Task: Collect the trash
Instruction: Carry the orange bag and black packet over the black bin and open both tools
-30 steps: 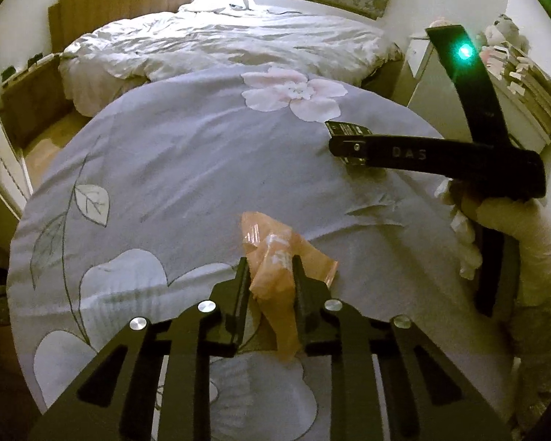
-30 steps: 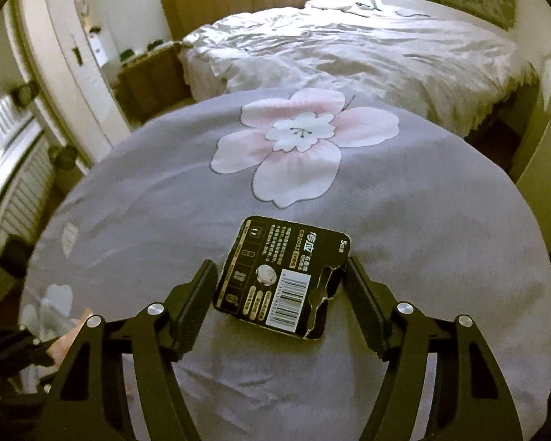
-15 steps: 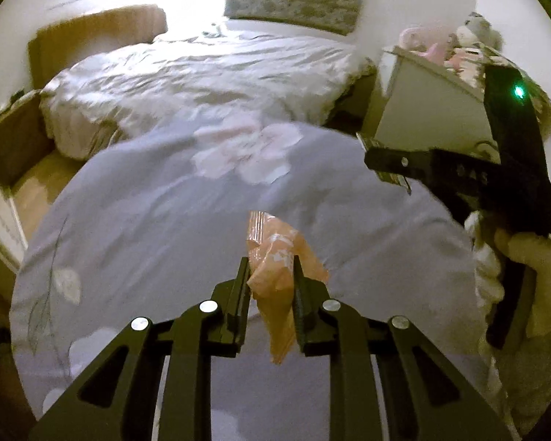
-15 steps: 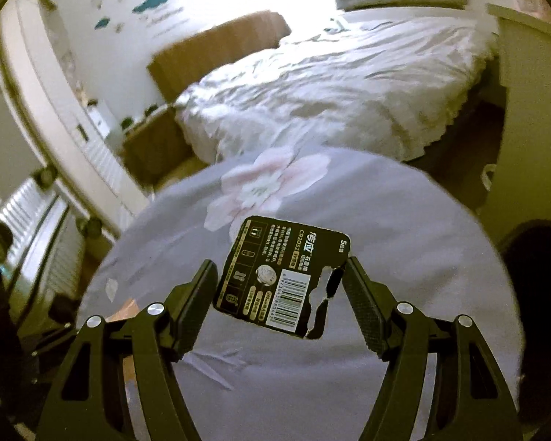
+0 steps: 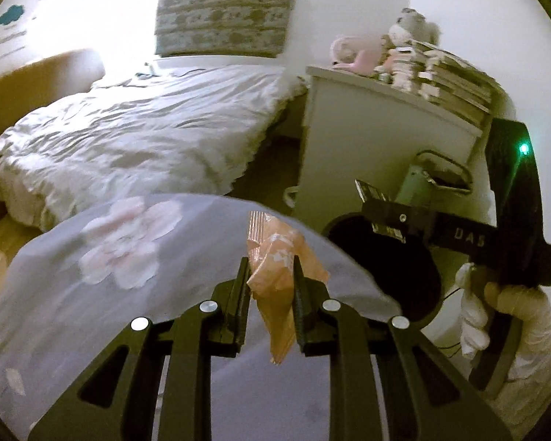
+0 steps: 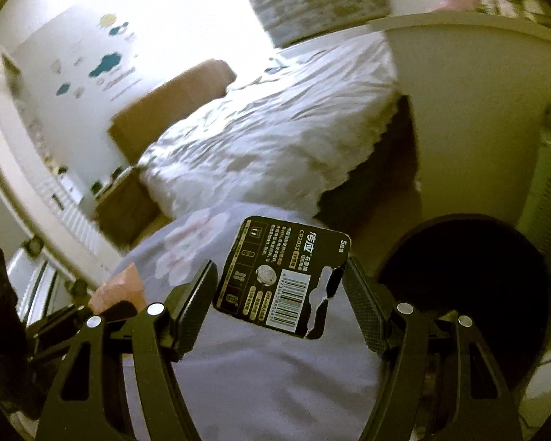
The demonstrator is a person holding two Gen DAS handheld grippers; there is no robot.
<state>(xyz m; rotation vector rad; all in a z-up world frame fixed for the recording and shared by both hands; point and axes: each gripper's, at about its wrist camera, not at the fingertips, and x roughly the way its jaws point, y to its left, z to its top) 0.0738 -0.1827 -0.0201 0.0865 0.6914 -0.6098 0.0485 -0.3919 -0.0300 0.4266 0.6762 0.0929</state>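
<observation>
Your left hand-held gripper (image 5: 270,294) is pinched narrow on a crumpled orange wrapper (image 5: 275,275), its long axis near upright, sealed end up, above the grey flowered bed cover (image 5: 92,294). Your right hand-held gripper (image 6: 279,286) clamps a flat black battery card (image 6: 281,277) by its side edges, tilted, barcode facing you, left of the dark bin (image 6: 470,275).

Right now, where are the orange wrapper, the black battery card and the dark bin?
orange wrapper (image 5: 275,275): left wrist view, crumpled middle between the fingers.
black battery card (image 6: 281,275): right wrist view, printed face.
dark bin (image 6: 470,268): right wrist view, dark interior.
</observation>
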